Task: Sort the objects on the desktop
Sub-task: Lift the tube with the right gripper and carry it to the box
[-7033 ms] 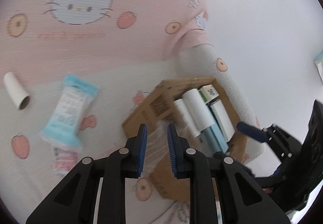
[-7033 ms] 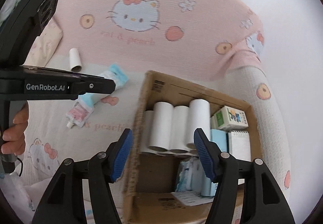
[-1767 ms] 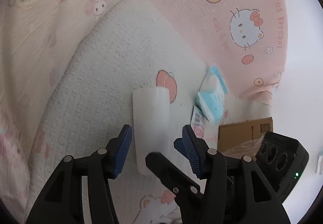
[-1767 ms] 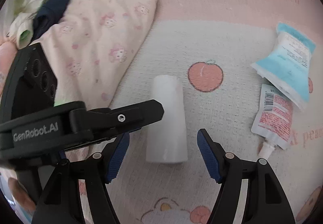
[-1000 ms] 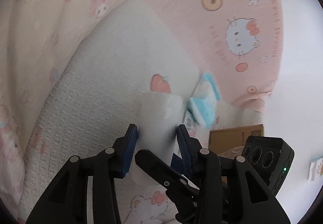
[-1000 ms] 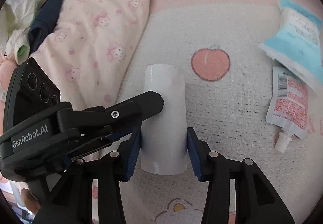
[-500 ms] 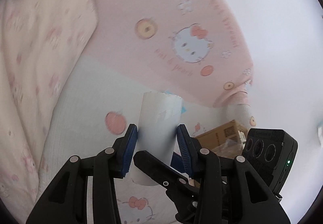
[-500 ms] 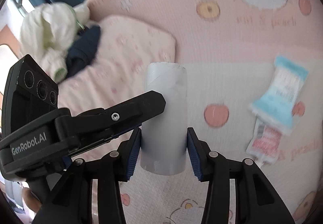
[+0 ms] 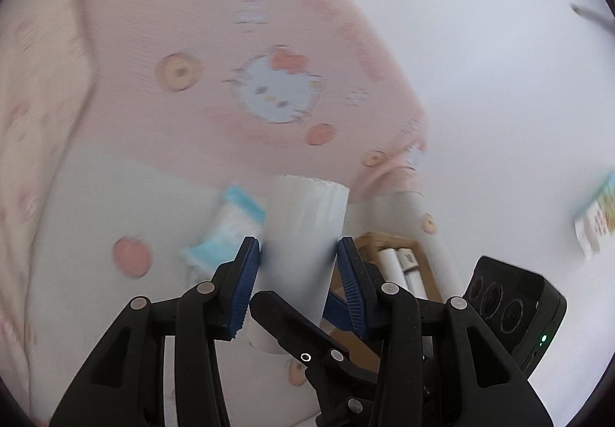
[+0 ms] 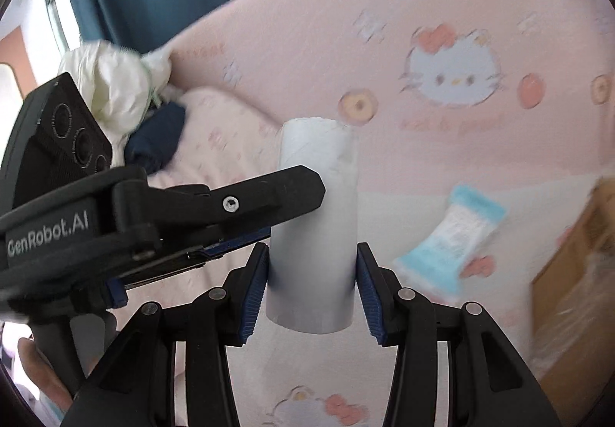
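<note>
Currently the bed [image 10: 442, 165], under its pink cat-print blanket, is filling both views, and the person is carrying one white tube [image 10: 313, 231] clear of it. At the right edge the box [image 9: 388, 246] is sitting open on the blanket, white rolls showing inside; a blue packet [image 10: 449, 242] is lying flat between tube and box. Both grippers are gripping the same tube: the right gripper [image 10: 312, 284] is clamping it low with pads pressed to either side, and the left gripper [image 9: 296, 273] is pinching it from the other side, jaws closed against its wall. Both views are smearing with motion. Judgement: the step is transport to the box. Doing it well probably means moving both hands as one, so the thin cardboard is not twisted or crushed, passing above the packet, lining the tube up parallel to the rolls already packed, and opening one gripper only once it is over the gap.
</note>
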The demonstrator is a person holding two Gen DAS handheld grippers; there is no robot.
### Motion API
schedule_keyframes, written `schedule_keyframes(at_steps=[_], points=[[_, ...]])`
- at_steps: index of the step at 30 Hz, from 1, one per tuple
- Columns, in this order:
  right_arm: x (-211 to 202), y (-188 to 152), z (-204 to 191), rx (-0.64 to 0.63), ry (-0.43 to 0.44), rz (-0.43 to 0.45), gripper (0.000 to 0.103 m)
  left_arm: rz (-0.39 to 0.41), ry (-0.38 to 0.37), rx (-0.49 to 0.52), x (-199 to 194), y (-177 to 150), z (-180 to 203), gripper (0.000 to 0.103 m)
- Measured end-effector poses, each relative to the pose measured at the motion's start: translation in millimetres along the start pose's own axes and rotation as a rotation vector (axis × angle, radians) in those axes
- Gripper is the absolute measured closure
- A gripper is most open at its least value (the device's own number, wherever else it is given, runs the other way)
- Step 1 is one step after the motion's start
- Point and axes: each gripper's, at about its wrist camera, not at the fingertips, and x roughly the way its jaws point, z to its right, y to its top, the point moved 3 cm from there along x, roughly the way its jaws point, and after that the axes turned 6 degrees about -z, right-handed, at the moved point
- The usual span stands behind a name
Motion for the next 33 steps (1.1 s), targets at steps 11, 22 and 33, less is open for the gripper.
schedule_keyframes(at_steps=[11, 22, 33], points=[[-81, 16, 73, 0.115, -0.139, 0.177, 0.060, -0.124, -0.122, 0.190, 66, 23, 114, 0.058], [-142, 8, 136, 0.196, -0.228, 0.215, 0.060, -0.174, -0.167, 0.260, 119, -2, 194, 0.058], [-157, -5, 179, 0.237, -0.294, 0.129, 0.060, -0.299, -0.197, 0.261, 174, -6, 224, 0.058]])
